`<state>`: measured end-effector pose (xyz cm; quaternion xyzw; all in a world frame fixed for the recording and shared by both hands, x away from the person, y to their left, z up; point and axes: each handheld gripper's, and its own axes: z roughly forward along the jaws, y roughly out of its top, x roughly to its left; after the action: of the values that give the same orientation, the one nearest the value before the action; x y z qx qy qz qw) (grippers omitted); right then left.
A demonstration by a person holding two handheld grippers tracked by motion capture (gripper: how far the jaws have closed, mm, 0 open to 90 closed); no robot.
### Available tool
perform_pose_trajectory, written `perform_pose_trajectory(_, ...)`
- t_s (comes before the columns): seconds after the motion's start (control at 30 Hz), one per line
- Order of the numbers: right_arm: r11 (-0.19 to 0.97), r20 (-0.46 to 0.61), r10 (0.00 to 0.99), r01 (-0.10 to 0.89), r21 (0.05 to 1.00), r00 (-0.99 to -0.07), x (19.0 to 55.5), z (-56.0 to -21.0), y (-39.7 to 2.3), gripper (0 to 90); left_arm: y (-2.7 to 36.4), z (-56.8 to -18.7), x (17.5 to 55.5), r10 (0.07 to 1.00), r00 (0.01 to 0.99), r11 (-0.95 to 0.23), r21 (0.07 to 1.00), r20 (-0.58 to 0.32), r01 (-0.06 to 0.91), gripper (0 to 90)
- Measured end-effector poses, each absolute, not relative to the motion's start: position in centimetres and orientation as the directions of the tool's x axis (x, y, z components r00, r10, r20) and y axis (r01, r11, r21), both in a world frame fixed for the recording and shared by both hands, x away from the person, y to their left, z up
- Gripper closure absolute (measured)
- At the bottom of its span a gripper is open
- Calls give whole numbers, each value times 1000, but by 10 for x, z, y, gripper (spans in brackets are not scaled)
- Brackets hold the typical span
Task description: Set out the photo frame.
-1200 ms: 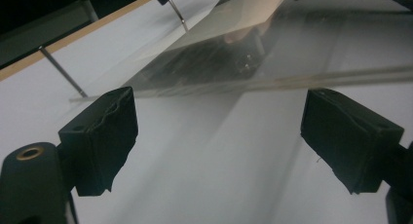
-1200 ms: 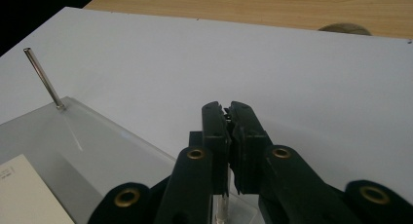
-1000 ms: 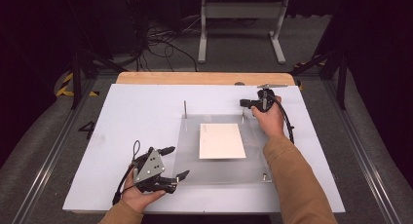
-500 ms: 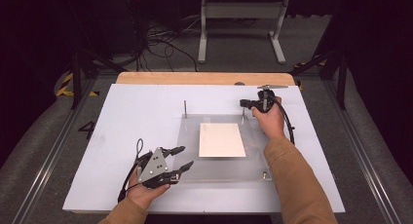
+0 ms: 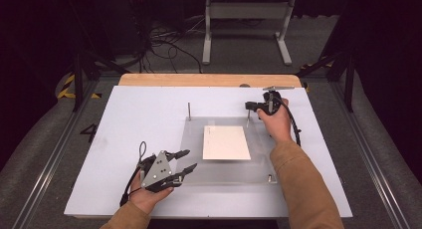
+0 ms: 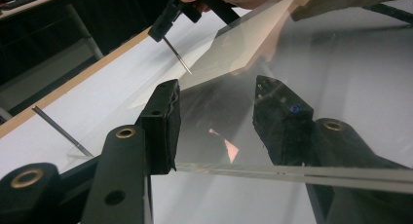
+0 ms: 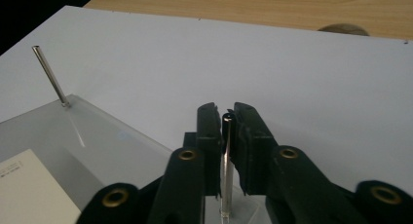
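Observation:
A clear acrylic plate (image 5: 224, 171) lies on a white board (image 5: 134, 119), with a cream card (image 5: 226, 143) on its middle. Thin metal pins stand at its far corners. My right gripper (image 5: 250, 107) is at the far right pin (image 5: 248, 119). In the right gripper view, that gripper (image 7: 225, 119) is shut on the upright pin (image 7: 226, 156). The far left pin (image 5: 189, 111) (image 7: 48, 75) stands free. My left gripper (image 5: 190, 159) is open at the plate's near left corner. In the left gripper view, that gripper (image 6: 219, 121) has its jaws on either side of the plate's edge (image 6: 292, 173).
A short stud (image 5: 269, 178) sits at the plate's near right corner. A wooden table edge (image 5: 209, 79) runs behind the board. Beyond it on the floor stand a grey metal frame (image 5: 246, 25) and loose cables (image 5: 164, 40).
My left gripper has moved a little forward and right, bringing its open jaws to the plate's near left corner. The right gripper has stayed on the far right pin.

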<state>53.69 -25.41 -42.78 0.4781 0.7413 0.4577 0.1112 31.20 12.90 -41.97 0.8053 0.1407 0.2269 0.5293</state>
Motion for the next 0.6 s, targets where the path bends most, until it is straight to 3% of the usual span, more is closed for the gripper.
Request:
perform_pose_trajectory(0.13, 105, 270, 794, 560, 822, -545, 531, -416, -262, 584, 131, -417, 313, 466, 856, -408, 913, 224, -17, 522)
perform_pose_trajectory(0.43, 128, 232, 749, 478, 869, -621, 499, -395, -284, 468, 133, -412, 315, 460, 858, -423, 906, 230, -17, 531)
perform_pose_trajectory(0.53, 156, 196, 735, 443, 883, -649, 485, -391, -286, 385, 134, -411, 316, 456, 859, -424, 906, 231, -18, 531)
perform_pose_trajectory(0.6, 126, 241, 699, 448, 885, -673, 469, -390, -289, 379, 134, -410, 316, 456, 859, -425, 905, 232, -19, 535)
